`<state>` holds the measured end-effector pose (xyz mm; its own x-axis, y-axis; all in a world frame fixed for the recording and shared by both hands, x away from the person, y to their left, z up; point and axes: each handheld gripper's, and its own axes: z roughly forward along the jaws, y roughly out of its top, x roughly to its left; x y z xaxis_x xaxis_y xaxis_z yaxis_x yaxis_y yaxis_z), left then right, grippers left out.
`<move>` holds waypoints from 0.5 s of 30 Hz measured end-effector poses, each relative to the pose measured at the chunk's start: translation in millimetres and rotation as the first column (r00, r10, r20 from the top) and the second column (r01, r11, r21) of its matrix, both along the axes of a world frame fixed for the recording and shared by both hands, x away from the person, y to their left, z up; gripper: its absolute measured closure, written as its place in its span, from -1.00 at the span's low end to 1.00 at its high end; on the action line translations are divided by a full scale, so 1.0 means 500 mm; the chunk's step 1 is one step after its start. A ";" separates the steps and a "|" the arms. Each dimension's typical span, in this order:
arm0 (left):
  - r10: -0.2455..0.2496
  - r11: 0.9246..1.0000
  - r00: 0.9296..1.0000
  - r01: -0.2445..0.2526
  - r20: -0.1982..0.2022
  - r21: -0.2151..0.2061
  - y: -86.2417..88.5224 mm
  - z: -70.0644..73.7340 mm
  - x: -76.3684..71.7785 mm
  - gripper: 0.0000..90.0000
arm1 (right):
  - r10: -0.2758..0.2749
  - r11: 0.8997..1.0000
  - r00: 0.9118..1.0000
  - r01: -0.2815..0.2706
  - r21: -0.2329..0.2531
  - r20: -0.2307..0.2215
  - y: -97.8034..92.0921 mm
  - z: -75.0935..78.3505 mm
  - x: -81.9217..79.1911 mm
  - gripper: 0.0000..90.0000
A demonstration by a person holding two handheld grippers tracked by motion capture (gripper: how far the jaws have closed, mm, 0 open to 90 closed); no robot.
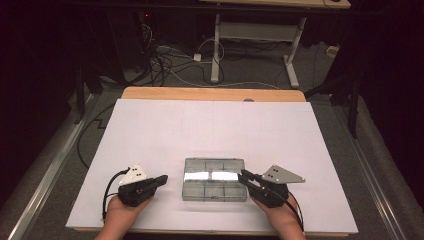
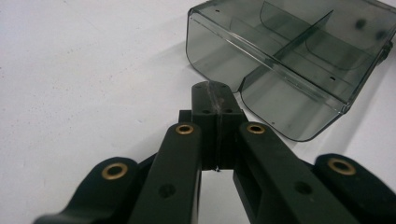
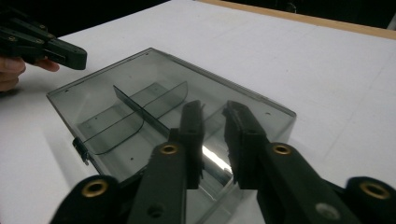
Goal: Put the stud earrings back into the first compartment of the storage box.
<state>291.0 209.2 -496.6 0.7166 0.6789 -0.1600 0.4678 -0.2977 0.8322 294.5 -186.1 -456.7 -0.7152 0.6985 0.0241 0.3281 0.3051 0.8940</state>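
High view: the left gripper (image 1: 161, 179), jaws pressed together, rests just left of a smoky clear divided organizer box (image 1: 215, 179). The right gripper (image 1: 243, 174), jaws slightly spread, touches the box's right edge on the white table (image 1: 210, 125).

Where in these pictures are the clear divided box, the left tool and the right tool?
clear divided box (image 1: 215, 192): high view, near half of its lid.
left tool (image 2: 215, 100): left gripper view, tip of its closed jaws.
right tool (image 3: 214, 122): right gripper view, gap between its jaw tips.
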 end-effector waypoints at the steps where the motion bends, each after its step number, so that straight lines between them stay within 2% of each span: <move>1: 0.002 1.000 1.000 -0.002 -0.001 0.007 0.000 0.001 0.000 0.95 | 0.005 1.000 1.000 -0.005 -0.003 -0.001 0.005 0.000 0.003 0.78; 7: 0.032 0.999 0.999 -0.032 -0.016 -0.007 0.005 0.001 0.008 0.94 | 0.028 1.000 1.000 -0.028 -0.006 0.005 0.028 0.004 0.013 1.00; 11: 0.018 1.000 1.000 -0.018 -0.023 -0.018 0.004 -0.002 0.015 0.94 | 0.048 0.999 0.999 -0.048 -0.004 0.014 0.044 0.010 0.017 1.00; 15: -0.002 1.000 1.000 0.001 -0.016 -0.027 0.004 -0.001 0.013 0.94 | 0.074 0.997 0.997 -0.074 0.023 0.022 0.056 0.014 0.011 1.00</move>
<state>297.3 211.0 -497.1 0.7150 0.6730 -0.1896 0.4805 -0.2759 0.8325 300.0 -158.3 -449.7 -0.7655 0.6430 0.0242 0.2863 0.3067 0.9077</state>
